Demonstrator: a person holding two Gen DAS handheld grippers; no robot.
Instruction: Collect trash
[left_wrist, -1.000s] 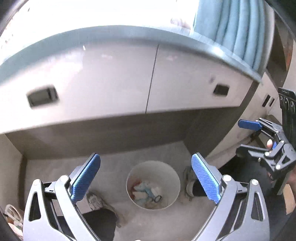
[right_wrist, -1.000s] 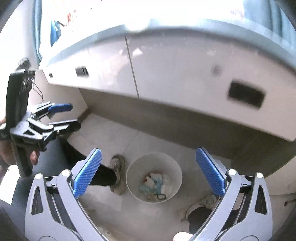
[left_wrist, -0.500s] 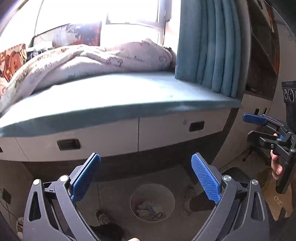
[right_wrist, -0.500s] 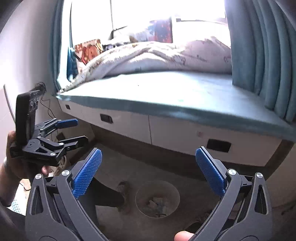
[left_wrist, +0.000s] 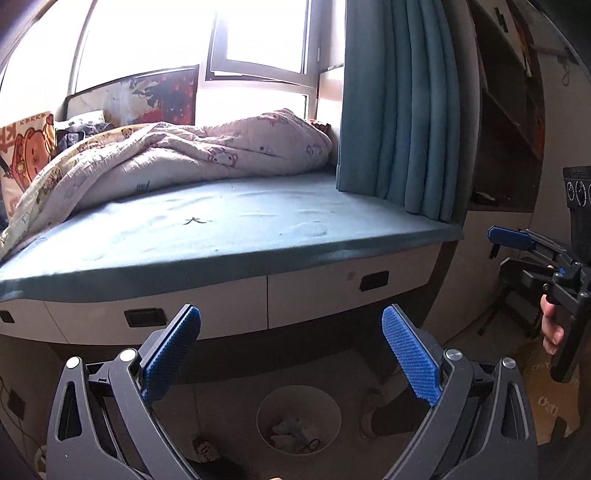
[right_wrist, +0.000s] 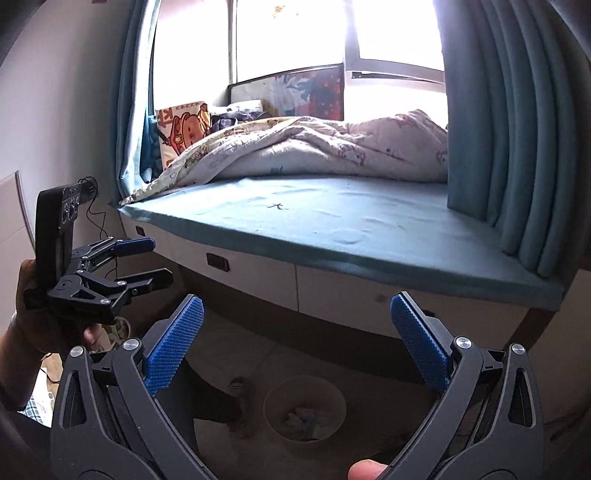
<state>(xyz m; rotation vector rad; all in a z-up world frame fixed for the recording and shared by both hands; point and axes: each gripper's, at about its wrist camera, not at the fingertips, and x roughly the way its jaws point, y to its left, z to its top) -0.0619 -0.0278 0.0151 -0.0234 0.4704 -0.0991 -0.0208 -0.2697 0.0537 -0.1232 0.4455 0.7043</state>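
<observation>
A round pale waste bin (left_wrist: 298, 417) stands on the floor below both grippers, with crumpled trash (left_wrist: 291, 434) inside; it also shows in the right wrist view (right_wrist: 305, 411). My left gripper (left_wrist: 291, 350) is open and empty, held well above the bin. My right gripper (right_wrist: 297, 341) is open and empty too. A small dark scrap (left_wrist: 195, 221) lies on the teal mattress; it also shows in the right wrist view (right_wrist: 277, 206). Each gripper shows in the other's view, the right one (left_wrist: 517, 251) at the far right, the left one (right_wrist: 144, 262) at the left.
A bed with a teal mattress (left_wrist: 221, 236) and drawers (left_wrist: 332, 295) fills the view ahead. A rumpled quilt (left_wrist: 177, 158) lies at its back. A teal curtain (left_wrist: 399, 110) hangs at the right. My feet in shoes (left_wrist: 369, 410) flank the bin.
Both grippers have tilted up from looking down at the bin to facing the bed. The bin has slid to the bottom of both views. Both stayed open.
</observation>
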